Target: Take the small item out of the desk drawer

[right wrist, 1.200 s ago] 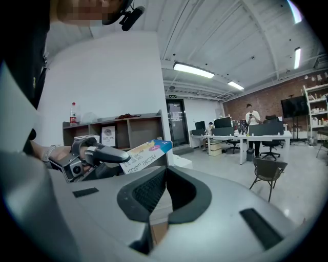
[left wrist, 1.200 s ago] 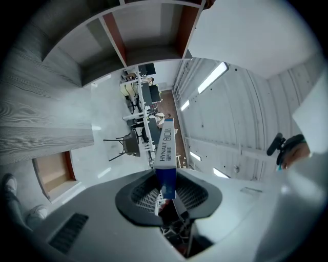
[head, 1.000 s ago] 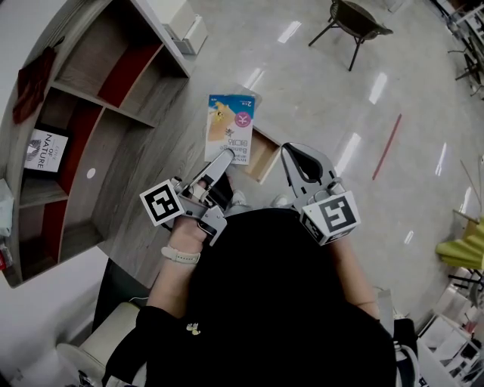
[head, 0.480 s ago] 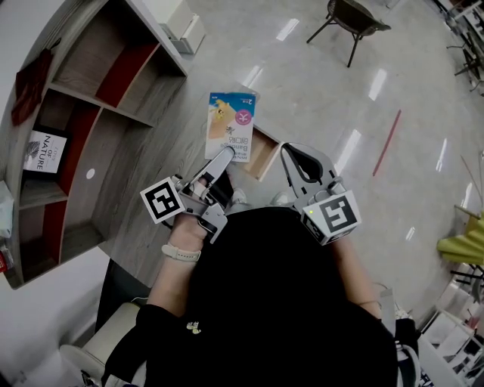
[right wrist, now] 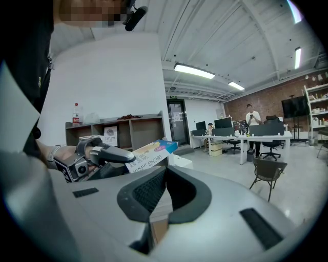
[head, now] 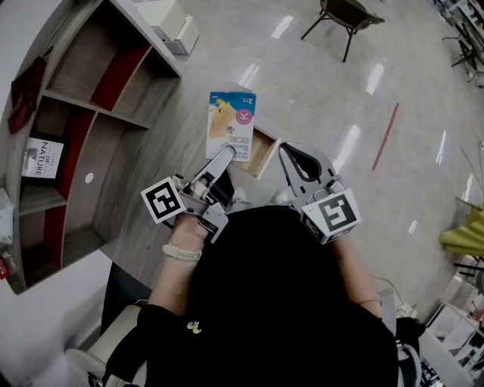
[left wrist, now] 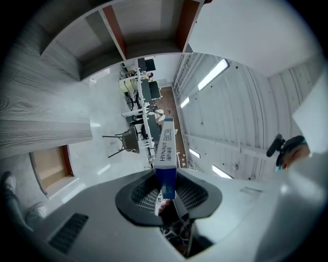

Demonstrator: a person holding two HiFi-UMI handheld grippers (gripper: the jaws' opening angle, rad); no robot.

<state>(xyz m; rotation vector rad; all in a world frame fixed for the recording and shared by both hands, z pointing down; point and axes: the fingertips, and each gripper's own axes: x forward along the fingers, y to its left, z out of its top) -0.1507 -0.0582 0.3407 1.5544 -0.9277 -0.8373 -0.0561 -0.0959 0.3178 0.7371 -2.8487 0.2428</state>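
A small flat box (head: 231,125), blue and cream with a pink badge, hangs above the grey desk (head: 151,174), just left of the open wooden drawer (head: 262,154). My left gripper (head: 221,160) is shut on the box's near end. In the left gripper view the box (left wrist: 166,148) stands edge-on between the pads (left wrist: 147,193). My right gripper (head: 291,151) hovers over the drawer's right side, jaws together with nothing in them. In the right gripper view, the left gripper (right wrist: 110,153) holds the box (right wrist: 152,152) just ahead to the left.
A grey shelf unit with red panels (head: 83,113) runs along the desk's left side and holds a book (head: 41,157). A chair (head: 344,15) stands on the shiny floor beyond. The person's dark torso (head: 280,302) fills the lower part of the head view.
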